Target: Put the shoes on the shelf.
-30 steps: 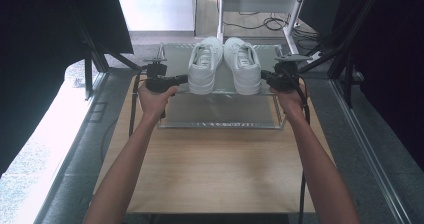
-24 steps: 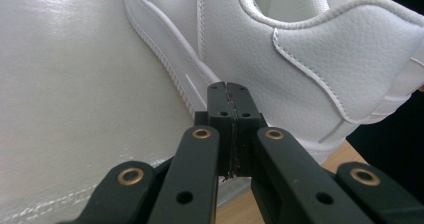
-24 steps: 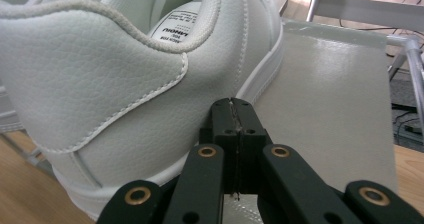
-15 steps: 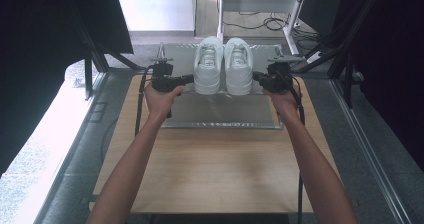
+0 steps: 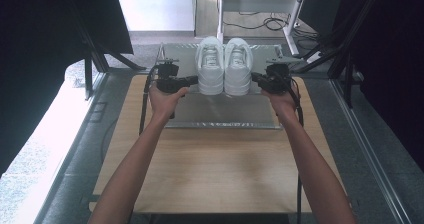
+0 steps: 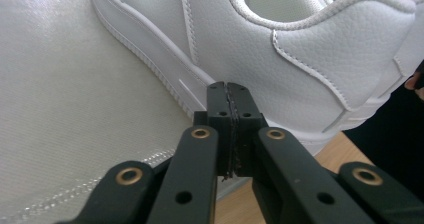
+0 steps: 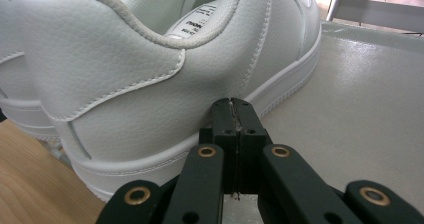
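Pressing in from both sides, you have the two white sneakers bracketed between your tools. The left shoe (image 5: 210, 66) and the right shoe (image 5: 238, 66) stand side by side, touching, toes pointing away from you, on a pale grey mat (image 5: 225, 114) that lies across the far middle of the tabletop (image 5: 215, 169) and runs to its far edge. Their heels sit near the middle of the mat.

Your left hand-held gripper (image 5: 192, 80) comes in from the mat's left edge, its jaws brought together with nothing between them; in the left gripper view the joined tips (image 6: 229, 96) sit right at the left shoe's (image 6: 280, 49) outer sole, by the heel quarter, above the mat (image 6: 60, 124). Whether they truly touch the sole I cannot tell.

Your right hand-held gripper (image 5: 256, 78) mirrors it from the mat's right edge, jaws likewise together and holding nothing. In the right gripper view the tips (image 7: 232, 111) meet the right shoe's (image 7: 125, 74) outer side just above the sole, close behind the heel counter, with the mat (image 7: 360, 109) stretching off beyond.

Both your forearms reach straight across the bare wood of the near half of the tabletop, your hands level with the shoes' heels.
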Available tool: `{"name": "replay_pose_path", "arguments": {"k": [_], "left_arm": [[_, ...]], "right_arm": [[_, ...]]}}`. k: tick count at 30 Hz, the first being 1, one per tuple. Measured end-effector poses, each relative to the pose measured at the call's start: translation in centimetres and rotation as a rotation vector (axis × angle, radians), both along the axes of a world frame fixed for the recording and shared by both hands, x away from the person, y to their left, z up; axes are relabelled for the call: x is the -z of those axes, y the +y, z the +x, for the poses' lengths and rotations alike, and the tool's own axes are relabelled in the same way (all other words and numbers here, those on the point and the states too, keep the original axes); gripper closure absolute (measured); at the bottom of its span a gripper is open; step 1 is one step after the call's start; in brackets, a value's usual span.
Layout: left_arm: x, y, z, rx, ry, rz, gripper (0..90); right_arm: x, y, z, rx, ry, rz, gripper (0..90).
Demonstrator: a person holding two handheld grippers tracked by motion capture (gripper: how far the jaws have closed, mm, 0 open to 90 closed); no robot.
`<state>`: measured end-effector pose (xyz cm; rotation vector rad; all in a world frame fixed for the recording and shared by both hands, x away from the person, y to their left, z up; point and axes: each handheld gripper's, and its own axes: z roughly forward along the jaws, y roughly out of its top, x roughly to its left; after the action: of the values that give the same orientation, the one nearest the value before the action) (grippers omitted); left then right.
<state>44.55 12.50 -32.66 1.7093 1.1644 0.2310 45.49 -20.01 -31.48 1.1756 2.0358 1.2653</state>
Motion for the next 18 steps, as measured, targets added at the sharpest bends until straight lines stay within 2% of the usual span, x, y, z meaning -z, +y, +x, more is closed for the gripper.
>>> {"name": "replay_pose_path", "arguments": {"k": [1, 2, 6, 8, 9, 10, 13, 14, 16, 18], "left_arm": [[0.0, 0.0, 0.0, 0.000, -0.009, 0.013, 87.9], [0.0, 0.4, -0.2, 0.001, -0.028, 0.011, 82.1], [-0.2, 1.2, -0.9, -0.006, -0.054, -0.003, 80.3], [-0.4, 1.8, -1.6, 0.000, -0.078, -0.003, 78.2], [-0.4, 1.8, -1.6, 0.000, -0.078, -0.003, 75.4], [-0.5, 2.1, -2.3, 0.002, -0.094, -0.015, 73.0], [-0.5, 2.4, -3.0, 0.011, -0.109, -0.027, 69.8], [-0.4, 2.6, -3.8, 0.020, -0.129, -0.031, 67.8], [-0.4, 2.7, -4.2, 0.023, -0.139, -0.034, 63.3], [-0.1, 2.9, -5.5, 0.040, -0.165, -0.029, 59.9]], "right_arm": [[0.0, 0.0, 0.0, 0.000, 0.000, 0.000, 88.9], [0.1, -0.2, -0.1, 0.000, -0.002, 0.015, 87.6], [0.1, -0.7, -0.4, -0.006, -0.017, 0.044, 86.3], [0.0, -1.1, -1.0, -0.018, -0.036, 0.058, 82.8], [0.0, -1.1, -1.1, -0.023, -0.044, 0.062, 81.1], [-0.1, -1.2, -1.4, -0.026, -0.052, 0.067, 79.2], [-0.4, -1.5, -2.2, -0.039, -0.077, 0.093, 71.4], [-0.5, -1.6, -2.6, -0.038, -0.086, 0.096, 68.0], [-0.5, -1.9, -3.4, -0.033, -0.112, 0.107, 63.0], [-0.4, -2.3, -4.1, -0.035, -0.125, 0.115, 59.0]]}}
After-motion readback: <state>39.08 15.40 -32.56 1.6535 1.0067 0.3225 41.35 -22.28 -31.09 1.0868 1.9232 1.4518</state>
